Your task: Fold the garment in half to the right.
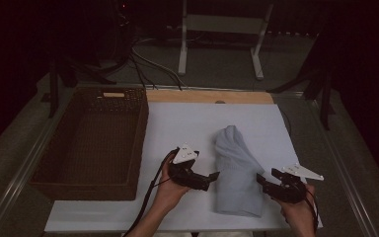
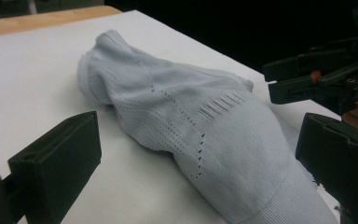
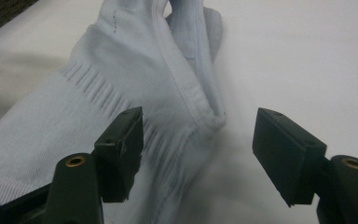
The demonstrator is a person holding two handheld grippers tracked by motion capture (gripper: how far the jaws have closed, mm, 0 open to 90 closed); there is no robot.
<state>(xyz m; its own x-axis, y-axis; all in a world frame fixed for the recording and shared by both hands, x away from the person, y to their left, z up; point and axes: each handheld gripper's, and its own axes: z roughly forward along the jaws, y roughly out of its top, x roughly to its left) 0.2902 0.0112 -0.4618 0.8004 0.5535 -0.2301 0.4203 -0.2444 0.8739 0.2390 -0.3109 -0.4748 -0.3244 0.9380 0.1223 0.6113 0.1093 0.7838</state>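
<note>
We are at the sock (image 1: 237, 170) — a pale blue one, folded over and lying along the white sheet (image 1: 177, 123) between our two hands, well to the right of the wicker basket (image 1: 94, 143). The left gripper (image 1: 212, 177) points at its left edge with the jaws spread wide, nothing between them. The right gripper (image 1: 262, 178) sits at the sock's right edge; in its own view the jaws stand apart, one over the ribbed cuff and the other over bare sheet, with no pad pressing on the cloth.

We judge this to be the pause between folding and moving: the sock looks tidy and free. Next we would need a fresh pinch — both layers caught together near the cuff, so the fold holds — and then a carry leftward to the empty basket.

The sheet covers a wooden tabletop (image 1: 209, 96) that shows along the far edge. Beyond it the room is dark, with a grey floor, loose cables (image 1: 143, 61) and a white table frame (image 1: 222, 34).
</note>
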